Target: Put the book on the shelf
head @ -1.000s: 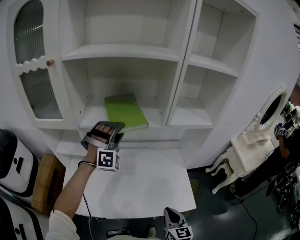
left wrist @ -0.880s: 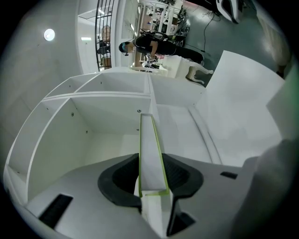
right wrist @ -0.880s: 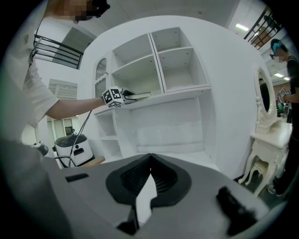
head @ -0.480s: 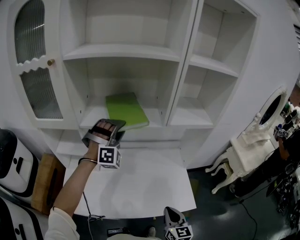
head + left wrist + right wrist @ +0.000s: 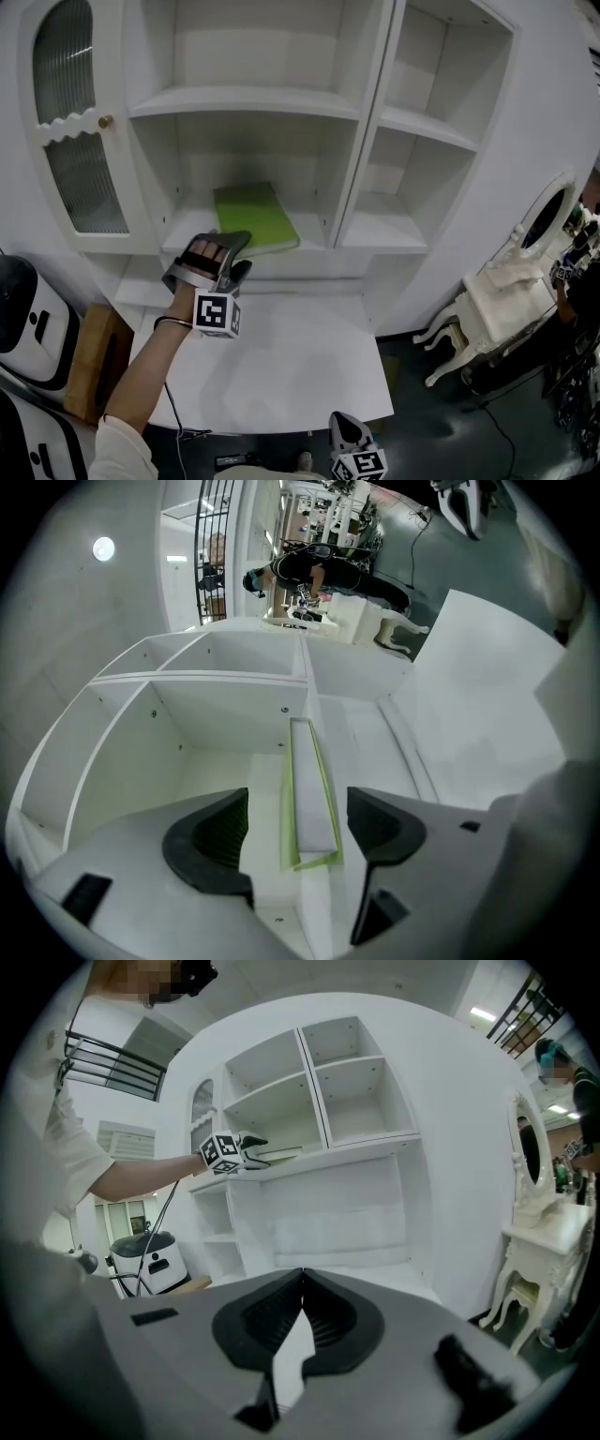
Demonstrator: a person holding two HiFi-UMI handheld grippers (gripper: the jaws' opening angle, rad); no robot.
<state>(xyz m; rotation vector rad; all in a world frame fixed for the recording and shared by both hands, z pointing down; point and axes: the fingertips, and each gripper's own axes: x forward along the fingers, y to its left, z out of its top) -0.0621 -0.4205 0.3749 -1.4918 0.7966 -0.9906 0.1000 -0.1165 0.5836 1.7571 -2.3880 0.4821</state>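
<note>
The left gripper's [image 5: 236, 255] fingers [image 5: 220, 832] have just swung apart and now stand wide. They were narrower a second ago, while the hand behind them has barely shifted. In the left gripper view the flat green-covered book [image 5: 314, 799] runs away between them toward 12 o'clock. Its pale page edge faces the camera and a gap shows on each side, so neither pad presses on it. In the head view the book [image 5: 255, 216] lies flat on the white cabinet's lower left shelf [image 5: 314, 234], its near corner at the front lip just beside the fingertips, much where it lay before. The person's hand [image 5: 202, 262] and bare forearm reach up to the shelf from 7 o'clock. At 10 o'clock from the gripper hangs the cabinet's arched ribbed-glass door [image 5: 70, 141] with a small round brass knob [image 5: 105, 121]. Below the shelf spreads the white surface [image 5: 281, 366]. The right gripper [image 5: 343, 427] sits low at 6 o'clock in the head view, well apart from the shelf. Its own view shows its fingers [image 5: 323, 1321] closed tip to tip on nothing.
</note>
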